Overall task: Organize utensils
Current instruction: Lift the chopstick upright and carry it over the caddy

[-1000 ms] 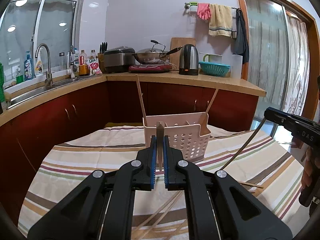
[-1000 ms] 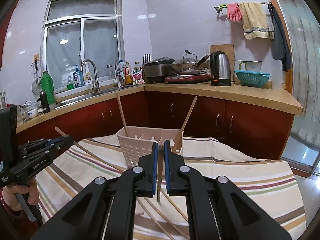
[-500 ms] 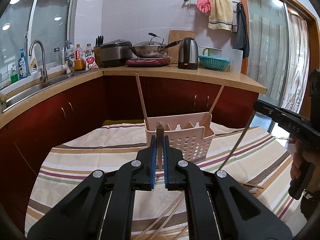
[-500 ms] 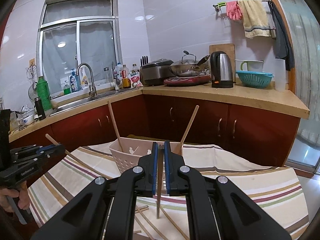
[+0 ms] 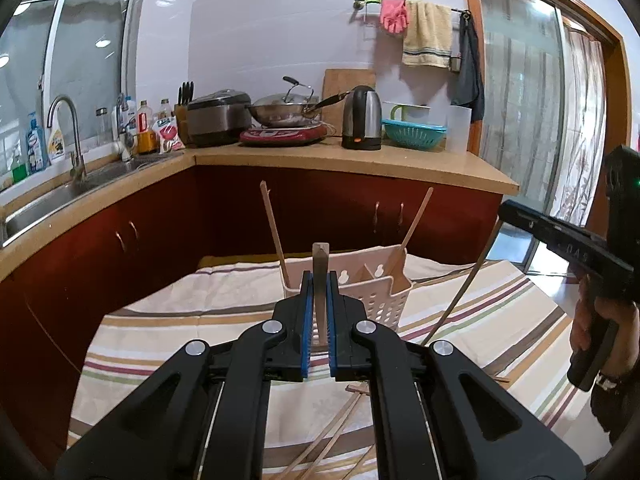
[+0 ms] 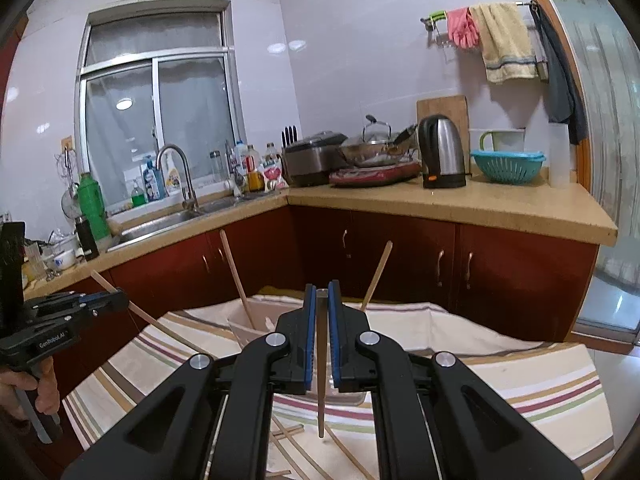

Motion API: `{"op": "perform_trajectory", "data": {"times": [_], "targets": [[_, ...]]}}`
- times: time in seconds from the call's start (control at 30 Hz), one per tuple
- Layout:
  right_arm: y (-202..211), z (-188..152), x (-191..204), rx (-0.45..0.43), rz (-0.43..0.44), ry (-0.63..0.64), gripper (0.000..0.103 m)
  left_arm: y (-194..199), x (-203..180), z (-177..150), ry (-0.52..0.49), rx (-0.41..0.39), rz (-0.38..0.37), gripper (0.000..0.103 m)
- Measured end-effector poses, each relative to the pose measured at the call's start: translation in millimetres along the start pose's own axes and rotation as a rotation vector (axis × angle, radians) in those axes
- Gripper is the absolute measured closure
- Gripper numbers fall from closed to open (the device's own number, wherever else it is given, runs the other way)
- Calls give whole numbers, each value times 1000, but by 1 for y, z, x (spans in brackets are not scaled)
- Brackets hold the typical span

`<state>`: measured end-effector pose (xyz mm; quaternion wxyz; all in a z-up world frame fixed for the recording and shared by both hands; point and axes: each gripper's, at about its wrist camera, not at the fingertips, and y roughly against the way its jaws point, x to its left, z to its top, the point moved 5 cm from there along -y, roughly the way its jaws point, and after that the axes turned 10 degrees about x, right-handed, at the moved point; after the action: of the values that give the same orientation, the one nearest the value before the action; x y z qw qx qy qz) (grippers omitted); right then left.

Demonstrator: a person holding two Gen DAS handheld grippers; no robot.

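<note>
While two wooden chopsticks stand in it already, a pale pink perforated utensil basket (image 5: 380, 292) sits toward the far side of a table under a striped cloth (image 5: 192, 320). One of those chopsticks (image 5: 274, 232) leans left from the basket's left end, and the other (image 5: 414, 222) leans right from its right end. Dividers split the basket into compartments; which hold the sticks cannot be told exactly.

Just near of the basket, the left gripper (image 5: 320, 324) is clamped tight on a single chopstick (image 5: 321, 264), whose blunt end stands upright above the blue pads. To the right, the right gripper (image 6: 320, 344) is likewise closed fully on one chopstick (image 6: 321, 380), held upright with its thin tip hanging down above the cloth. In the left wrist view this same stick slants down from the right gripper toward the table.

Several more chopsticks (image 5: 332, 436) lie loose on the cloth at the near side, crossing one another; their count is unclear because the grippers hide part of them. A person's hand (image 5: 600, 328) grips the right gripper's handle.

Far behind runs a kitchen counter (image 6: 460, 204) with one electric kettle (image 6: 442, 152), one wok, one rice cooker and one teal colander (image 6: 506, 166). A sink (image 6: 160, 224) sits under the window at far left
</note>
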<state>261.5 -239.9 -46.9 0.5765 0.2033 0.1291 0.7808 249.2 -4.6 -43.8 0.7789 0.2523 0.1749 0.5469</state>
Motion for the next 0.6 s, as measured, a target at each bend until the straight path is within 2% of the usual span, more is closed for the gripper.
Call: {"op": "perform_trajectory", "data": {"times": [0.17,0.4,0.6], "targets": [[12,24,4,-36,-4,23,96,13,2,15,-10,-9,-5,96],[22,60,13,-99,-9,64,96,29,6,49,-27,-85,22,96],[18,84,13,-152,-17,75,96,20,11,81,-15,-136,37,96]]}}
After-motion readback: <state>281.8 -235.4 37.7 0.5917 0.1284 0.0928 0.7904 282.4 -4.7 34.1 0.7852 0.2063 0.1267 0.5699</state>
